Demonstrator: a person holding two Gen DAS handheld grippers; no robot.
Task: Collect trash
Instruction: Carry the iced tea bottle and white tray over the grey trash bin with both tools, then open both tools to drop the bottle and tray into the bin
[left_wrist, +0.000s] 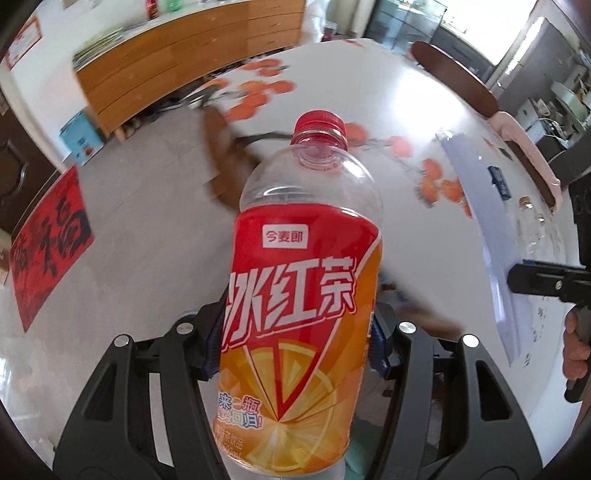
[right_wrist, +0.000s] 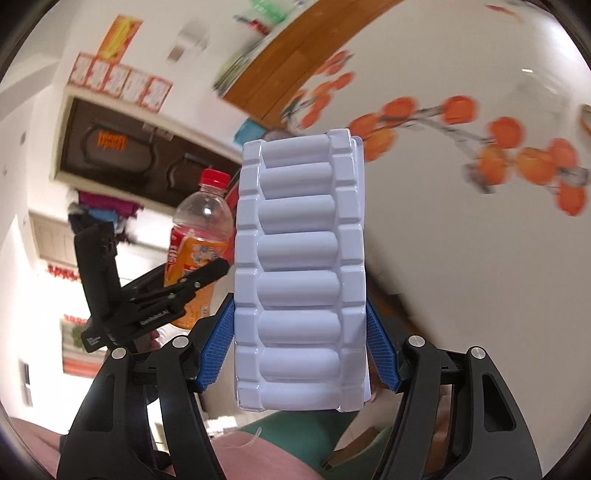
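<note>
The left tool (left_wrist: 295, 354) gripped an empty tea bottle (left_wrist: 303, 295); the right tool (right_wrist: 299, 347) clamped a white plastic tray (right_wrist: 299, 273).

Left gripper (left_wrist: 295, 343) is clamped on a bottle (left_wrist: 306, 295), right gripper (right_wrist: 301, 350) on a tray (right_wrist: 301, 273), both raised.

Bright daylight throughout, strongest from windows (left_wrist: 458, 29) at the top right of the left wrist view. Broad white glare on the glossy surface (left_wrist: 388, 92), washing out its far edge. Sharp on the near bottle (left_wrist: 303, 288) and ribbed white tray (right_wrist: 301, 273), with small highlights on both. Motion-smeared behind: cabinet (left_wrist: 184, 62), orange print (right_wrist: 517, 162), wall posters (right_wrist: 118, 79). Heavy fisheye bending, dark vignette at corners.
</note>
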